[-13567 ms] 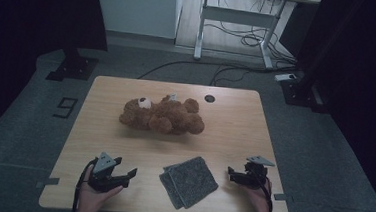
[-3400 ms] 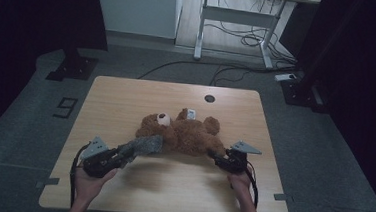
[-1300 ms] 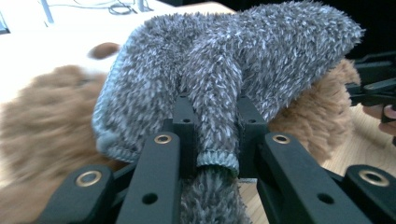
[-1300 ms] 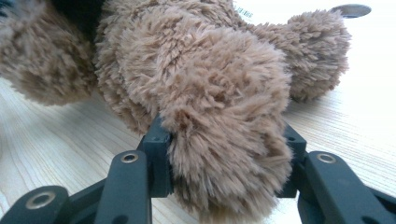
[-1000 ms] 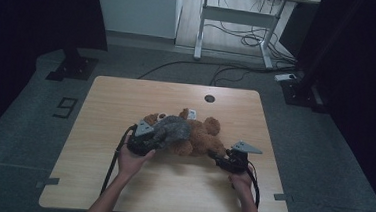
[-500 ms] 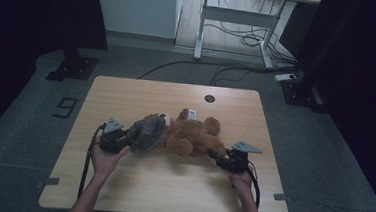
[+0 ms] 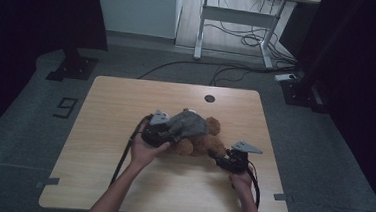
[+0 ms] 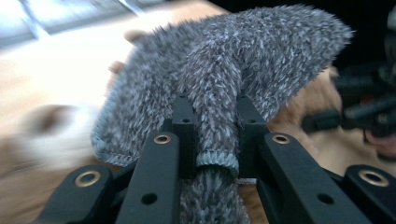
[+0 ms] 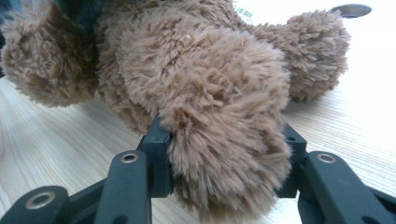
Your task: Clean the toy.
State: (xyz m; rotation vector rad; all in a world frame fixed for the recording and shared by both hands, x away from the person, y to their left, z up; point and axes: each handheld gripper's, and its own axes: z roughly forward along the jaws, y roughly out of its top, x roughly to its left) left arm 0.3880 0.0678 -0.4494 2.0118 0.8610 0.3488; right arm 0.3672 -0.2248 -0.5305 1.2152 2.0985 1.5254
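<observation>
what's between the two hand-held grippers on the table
In the high view, the brown plush teddy bear draped with a grey fuzzy cloth lies between the left hand-held gripper and the right.

Fuzzy grey cloth (image 8: 243, 70), shaggy plush bear (image 9: 210, 93), matt wood table (image 7: 116, 106).

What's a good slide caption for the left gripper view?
Left gripper pinches a fuzzy grey cloth draped over a brown teddy bear.

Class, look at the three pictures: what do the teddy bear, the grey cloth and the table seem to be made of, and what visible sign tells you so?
Teddy bear: brown plush, probably synthetic; long shaggy matte fibres. Grey cloth: fuzzy knitted or fleece-like fabric, probably; speckled grey pile, stitched hem at its edge. Table: light wood or wood-look laminate; fine straight grain lines and a smooth, slightly shiny surface, so which one stays open.
</observation>
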